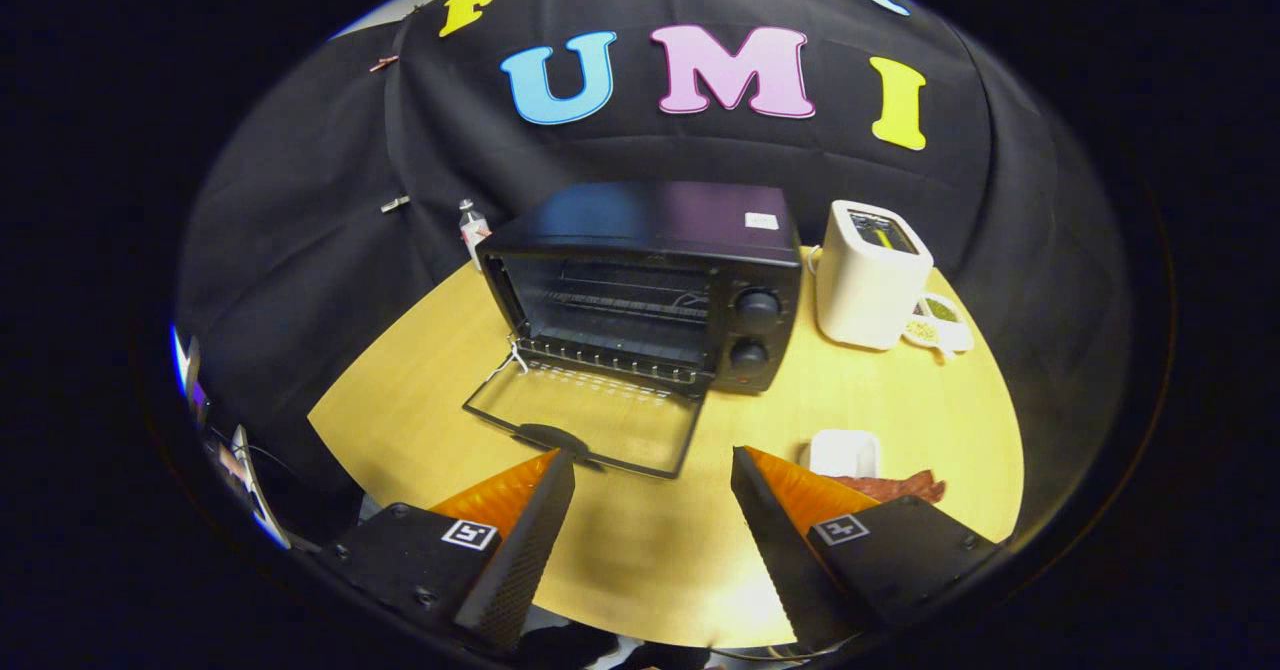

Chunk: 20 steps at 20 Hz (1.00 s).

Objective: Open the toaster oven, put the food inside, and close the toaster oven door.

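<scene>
1. The oven [650, 280] stands on the round counter [420, 430] with its glass door [590, 420] dropped flat toward the tool [652, 470], its handle [550, 440] nearest the fingers; the rack inside is bare.
2. The tool's fingers are spread wide and grip nothing, hovering above the counter just short of the door's front edge.
3. The food [895, 487], a reddish strip that looks like bacon, lies beside a small white dish [845, 450], just past the right finger and well apart from the oven mouth.
4. Judged from its look, the strip is light, thin, limp and likely greasy; it would sag at both ends and could slip from the pads.
5. The safest hold is probably across its width near the middle, fingers coming down flat against the counter, since one end is hidden behind the finger.
6. The door is stiff and hinged at its base; it should lift from under the handle edge.
7. A white toaster [870, 275] and a little dish of greens [940, 322] sit to the oven's right.
</scene>
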Motion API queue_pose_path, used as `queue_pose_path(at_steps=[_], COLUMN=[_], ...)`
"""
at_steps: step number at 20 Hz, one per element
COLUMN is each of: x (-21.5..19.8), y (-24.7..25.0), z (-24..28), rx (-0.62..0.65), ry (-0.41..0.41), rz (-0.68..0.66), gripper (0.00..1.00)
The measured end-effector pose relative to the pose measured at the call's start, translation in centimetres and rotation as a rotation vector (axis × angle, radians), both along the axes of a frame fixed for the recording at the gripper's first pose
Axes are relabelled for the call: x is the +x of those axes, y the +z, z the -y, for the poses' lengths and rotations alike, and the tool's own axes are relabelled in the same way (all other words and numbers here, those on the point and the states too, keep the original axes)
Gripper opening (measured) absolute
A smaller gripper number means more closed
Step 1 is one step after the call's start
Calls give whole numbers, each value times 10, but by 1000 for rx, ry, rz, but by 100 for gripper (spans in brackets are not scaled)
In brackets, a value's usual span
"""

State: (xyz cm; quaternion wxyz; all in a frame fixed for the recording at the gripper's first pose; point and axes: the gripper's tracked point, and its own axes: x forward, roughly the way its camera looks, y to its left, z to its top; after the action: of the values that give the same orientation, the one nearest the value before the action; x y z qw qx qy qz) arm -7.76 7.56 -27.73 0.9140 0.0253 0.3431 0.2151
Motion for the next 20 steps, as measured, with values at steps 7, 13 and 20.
queue_pose_path(at_steps=[7, 13, 20], x=[28, 38, 43], y=[0, -69, -129], z=[110, 169, 167], rx=[14, -30, 97], ry=[-68, -61, -43], rz=[-64, -241, -436], gripper=[98, 92, 47])
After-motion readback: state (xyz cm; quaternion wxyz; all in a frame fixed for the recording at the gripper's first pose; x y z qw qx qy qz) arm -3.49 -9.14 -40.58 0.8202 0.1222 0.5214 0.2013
